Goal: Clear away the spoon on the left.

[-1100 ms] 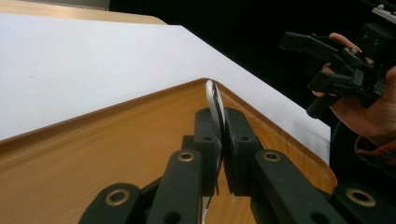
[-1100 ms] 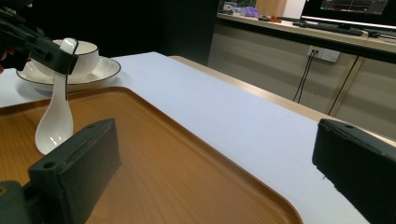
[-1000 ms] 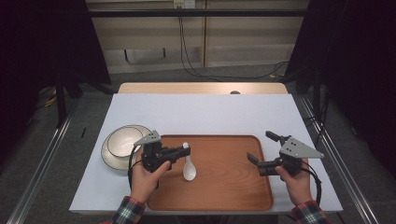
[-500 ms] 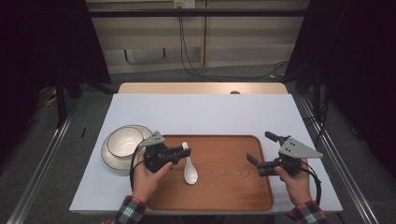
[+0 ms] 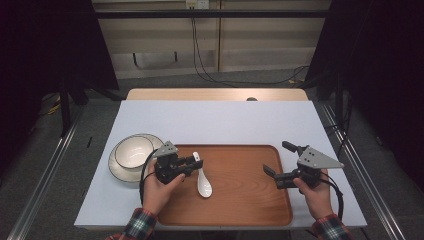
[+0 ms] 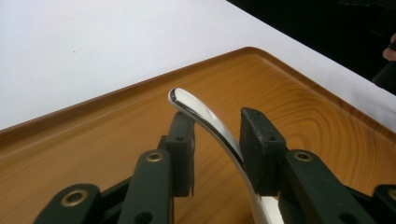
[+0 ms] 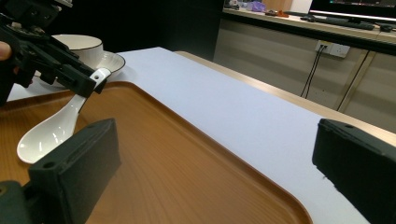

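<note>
Left claw at spoon handle, on tray.
Jaws part-spread: one pad touches the handle, the other stands just apart. Right claw spread wide, empty, over tray's right edge.

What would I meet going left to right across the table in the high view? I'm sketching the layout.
Bowl on its saucer → left tool → white spoon → bare wooden tray → right tool.

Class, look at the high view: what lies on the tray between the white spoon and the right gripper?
Nothing: in the high view, only bare wooden tray lies between the spoon and the right gripper.
</note>
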Demonstrator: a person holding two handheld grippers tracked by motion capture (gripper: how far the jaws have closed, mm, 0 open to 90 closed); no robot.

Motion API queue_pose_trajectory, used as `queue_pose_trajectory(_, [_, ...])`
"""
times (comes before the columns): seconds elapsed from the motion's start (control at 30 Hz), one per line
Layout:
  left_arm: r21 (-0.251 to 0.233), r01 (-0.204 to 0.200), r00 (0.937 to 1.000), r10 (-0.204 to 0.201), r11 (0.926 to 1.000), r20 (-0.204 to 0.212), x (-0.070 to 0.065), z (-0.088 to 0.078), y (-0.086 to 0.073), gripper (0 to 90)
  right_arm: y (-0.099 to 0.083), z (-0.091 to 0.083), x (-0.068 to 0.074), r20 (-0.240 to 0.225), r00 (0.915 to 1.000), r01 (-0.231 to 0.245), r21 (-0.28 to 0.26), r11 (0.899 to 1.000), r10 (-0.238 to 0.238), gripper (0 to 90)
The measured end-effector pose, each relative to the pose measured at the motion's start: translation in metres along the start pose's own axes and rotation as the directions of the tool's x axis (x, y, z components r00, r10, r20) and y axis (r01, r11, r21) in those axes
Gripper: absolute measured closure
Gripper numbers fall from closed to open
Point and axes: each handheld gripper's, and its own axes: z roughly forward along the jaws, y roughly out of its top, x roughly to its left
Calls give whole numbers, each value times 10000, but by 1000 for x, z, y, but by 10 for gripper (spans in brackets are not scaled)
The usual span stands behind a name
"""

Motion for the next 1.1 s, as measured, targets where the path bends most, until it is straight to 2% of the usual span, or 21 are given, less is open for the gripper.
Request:
queue_pose_trajectory(0.23, [183,-120,9998,122,9998,-155,2,4,-1,600,-1,-1,-1,68,10000,63,14,10000,-63,3])
queue_pose_trajectory(0.3, [124,18,9998,-16,9999,-175,3,5,-2,586,-1,-1,-1,13,10000,52,19,10000,-52,3])
queue_pose_trajectory(0.33, [201,-41,9996,47,9998,-270,3,5,-2,579,-1,-1,-2,43,10000,31,22,10000,-31,3])
queue_pose_trajectory(0.5, [117,38,9996,-35,9999,-267,4,4,-3,571,-1,0,-2,100,9999,35,35,10000,-35,3])
queue_pose_trajectory(0.6, [59,98,9990,-95,9999,-435,3,1,-3,556,-1,2,-3,89,10000,22,-44,10000,-22,3])
queue_pose_trajectory(0.7, [48,109,9993,-107,9999,-372,4,-1,-3,545,-1,2,-3,76,10000,-13,-35,10000,14,3])
queue_pose_trajectory(0.73, [-7,139,9986,-140,9999,-518,3,-3,-3,534,-1,3,-3,79,9999,-62,-24,10000,62,3])
queue_pose_trajectory(1.1, [-271,91,9992,-101,9996,-387,1,-8,1,455,-2,3,-5,85,10000,-41,39,10000,41,4])
